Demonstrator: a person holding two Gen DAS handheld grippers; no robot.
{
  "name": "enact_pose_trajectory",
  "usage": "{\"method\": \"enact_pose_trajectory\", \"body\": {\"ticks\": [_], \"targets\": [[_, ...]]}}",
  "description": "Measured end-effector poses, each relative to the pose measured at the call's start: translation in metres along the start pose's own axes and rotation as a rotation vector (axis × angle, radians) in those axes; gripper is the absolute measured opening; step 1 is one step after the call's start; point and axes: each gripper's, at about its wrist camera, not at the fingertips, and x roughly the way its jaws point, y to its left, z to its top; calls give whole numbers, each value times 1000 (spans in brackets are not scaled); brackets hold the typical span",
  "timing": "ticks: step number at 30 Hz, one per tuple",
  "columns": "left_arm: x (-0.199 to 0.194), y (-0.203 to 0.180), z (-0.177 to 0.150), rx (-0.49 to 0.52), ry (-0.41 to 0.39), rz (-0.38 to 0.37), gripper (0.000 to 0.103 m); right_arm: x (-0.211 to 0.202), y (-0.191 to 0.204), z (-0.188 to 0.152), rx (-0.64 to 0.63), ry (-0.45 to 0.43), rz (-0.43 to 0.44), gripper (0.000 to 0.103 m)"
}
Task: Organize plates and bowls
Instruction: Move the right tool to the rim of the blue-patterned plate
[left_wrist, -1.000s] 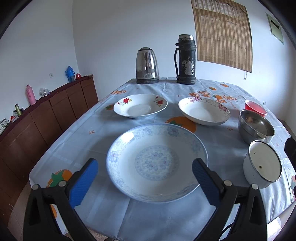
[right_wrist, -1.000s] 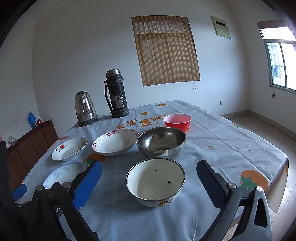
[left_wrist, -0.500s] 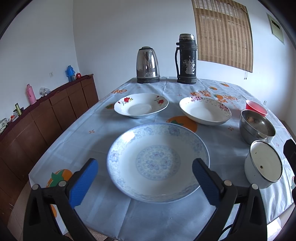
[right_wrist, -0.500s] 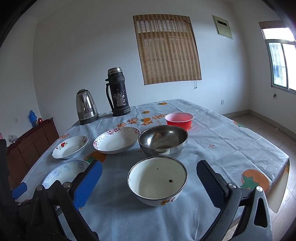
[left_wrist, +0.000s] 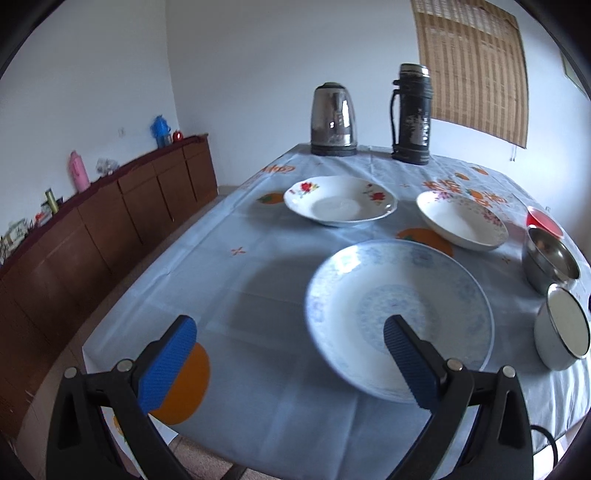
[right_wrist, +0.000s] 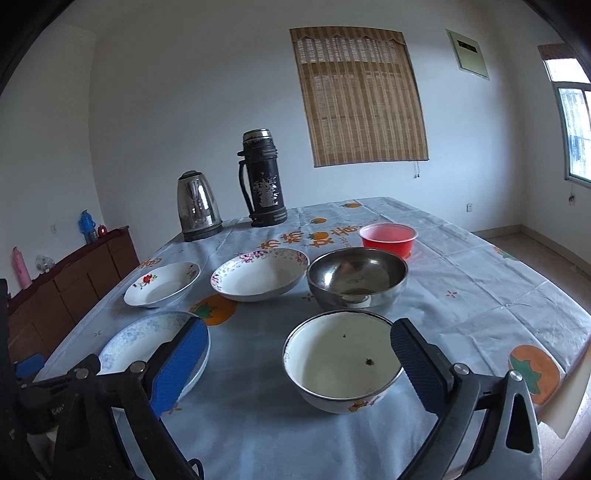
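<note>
The dishes are laid out singly on the table (right_wrist: 480, 280), none stacked, so the sorting is judged barely begun: three plates to the left and three bowls to the right. The left gripper (left_wrist: 290, 363) is held with its fingers wide apart and nothing between them; the blue-patterned plate (left_wrist: 399, 314) is lined up so that its near rim falls by the right-hand finger alone, which suggests an approach for a pinch on the rim, not a span across the plate. The right gripper (right_wrist: 297, 365) is kept low over the white enamel bowl (right_wrist: 341, 363), its fingers apart to either side of the bowl without pressing on it; they have just been closing slightly. Behind stand the steel bowl (right_wrist: 357, 277) and red bowl (right_wrist: 388, 238), with the rose plate (right_wrist: 162, 284) and pink-flowered plate (right_wrist: 260, 273) beside, likely stacking partners
</note>
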Motion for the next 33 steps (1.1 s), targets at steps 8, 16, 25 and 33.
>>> {"method": "enact_pose_trajectory", "body": {"ticks": [8,16,25,33], "targets": [[29,14,10,-15,81,-41,103,38,25,-2,-56,158,139,77],[37,12,15,45,71,-30,103,59,39,-3,-66,224,208,57],[43,19,25,57,60,-45,103,74,45,1,-65,245,223,52],[45,17,32,66,49,-62,103,87,48,11,-52,261,249,52]]}}
